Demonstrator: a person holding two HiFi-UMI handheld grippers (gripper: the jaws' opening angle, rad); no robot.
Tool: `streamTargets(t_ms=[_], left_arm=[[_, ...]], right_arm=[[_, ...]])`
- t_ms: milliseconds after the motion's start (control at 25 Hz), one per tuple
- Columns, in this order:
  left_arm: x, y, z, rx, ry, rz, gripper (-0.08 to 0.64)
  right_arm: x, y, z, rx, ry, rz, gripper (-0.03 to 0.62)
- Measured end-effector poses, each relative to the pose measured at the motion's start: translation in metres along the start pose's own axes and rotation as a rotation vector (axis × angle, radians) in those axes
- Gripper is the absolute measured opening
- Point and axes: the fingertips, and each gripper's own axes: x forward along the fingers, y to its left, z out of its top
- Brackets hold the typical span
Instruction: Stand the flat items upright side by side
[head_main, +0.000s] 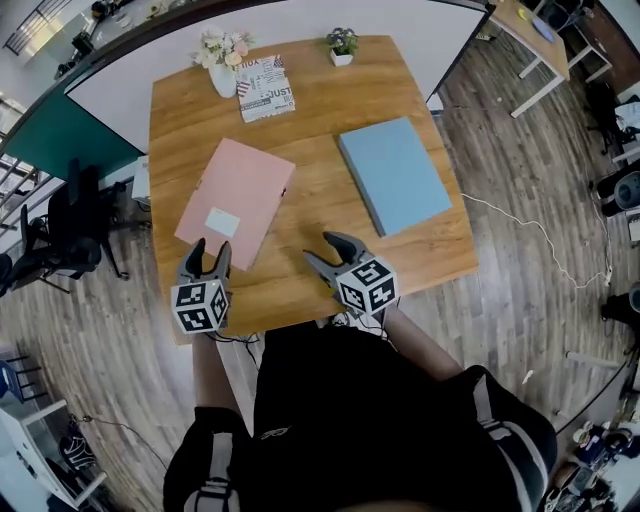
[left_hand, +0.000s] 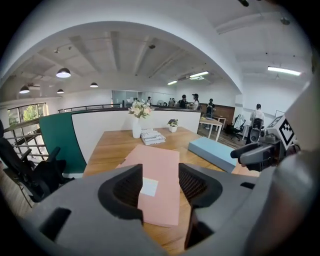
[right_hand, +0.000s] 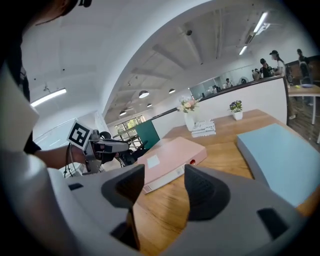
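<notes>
Head view: we find the pink folder (head_main: 236, 200) and the blue folder (head_main: 394, 173) lying flat, well apart, on the table (head_main: 320, 100). Left gripper view: the left gripper (left_hand: 160, 172) has its jaws apart, gripping nothing. Right gripper view: the right gripper (right_hand: 164, 175) has its jaws apart, empty.

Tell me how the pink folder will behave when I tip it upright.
The pink folder looks thick and hard-covered, so it should probably stay stiff rather than sag. Its smooth cover may slide on the wooden table when pushed. The broad spine suggests it will likely stand alone, though a nudge could tip it.
</notes>
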Motion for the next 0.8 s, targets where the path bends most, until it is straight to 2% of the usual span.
streamTargets(t_ms=[160,320,480,680,800], left_arm=[[0.035,0.027,-0.008,0.016,0.077,-0.095,0.245],[0.072,0.057,-0.018,0.054,0.19,-0.2,0.249],[0.1,0.092,-0.022,0.069,0.245,-0.258,0.252],[0.132,0.128,-0.037,0.083,0.327,-0.314,0.314],[0.152,0.142,-0.044,0.073,0.363,-0.363,0.355]], right_arm=[[0.038,-0.007,0.009,0.063,0.053,-0.021,0.255],[0.076,-0.017,0.009,0.131,0.114,-0.051,0.265],[0.114,-0.024,0.003,0.179,0.162,-0.081,0.268],[0.151,-0.038,-0.008,0.19,0.217,-0.141,0.299],[0.169,-0.047,-0.01,0.24,0.22,-0.169,0.308]])
